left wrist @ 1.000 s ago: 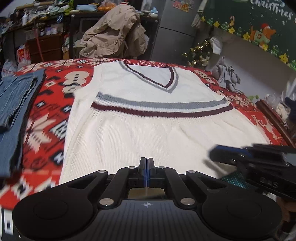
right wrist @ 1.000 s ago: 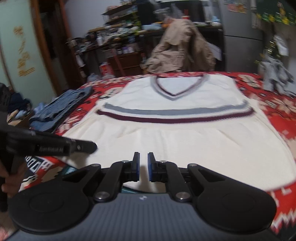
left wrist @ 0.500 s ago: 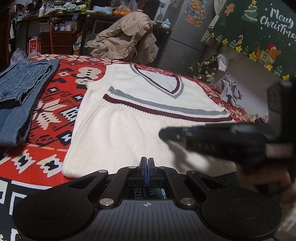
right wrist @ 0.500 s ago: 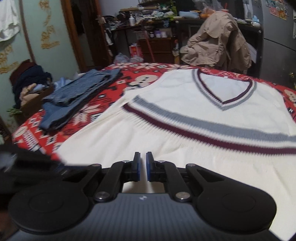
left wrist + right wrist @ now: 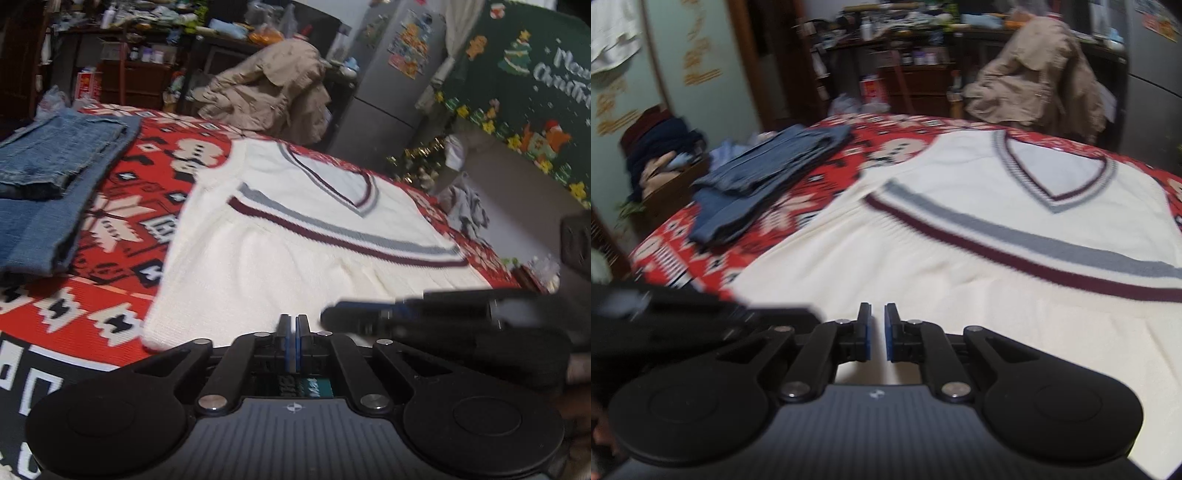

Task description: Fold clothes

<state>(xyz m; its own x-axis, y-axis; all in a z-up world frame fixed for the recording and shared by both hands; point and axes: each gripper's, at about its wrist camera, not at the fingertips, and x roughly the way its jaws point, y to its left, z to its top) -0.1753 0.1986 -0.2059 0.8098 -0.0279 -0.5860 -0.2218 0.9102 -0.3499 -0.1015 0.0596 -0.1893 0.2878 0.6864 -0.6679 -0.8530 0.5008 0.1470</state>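
A cream knit vest (image 5: 295,251) with grey and maroon stripes and a V-neck lies flat, front up, on a red patterned blanket (image 5: 122,221). My left gripper (image 5: 293,321) is shut with nothing between its pads, just above the vest's near hem by its left corner. My right gripper (image 5: 876,314) hovers over the near hem (image 5: 960,258). Its jaws are opening, a narrow gap shows between the blue pads, and nothing is in it. Each gripper shows blurred in the other's view: the right one (image 5: 443,317), the left one (image 5: 701,317).
Folded blue jeans (image 5: 44,184) (image 5: 757,184) lie on the blanket left of the vest. A beige coat (image 5: 269,92) hangs over a chair beyond the far edge. A grey fridge (image 5: 388,92) and cluttered shelves stand behind.
Both grippers have moved left along the vest's near hem and rolled a little. The left one now sits near the hem's left corner, with the right gripper close on its right.
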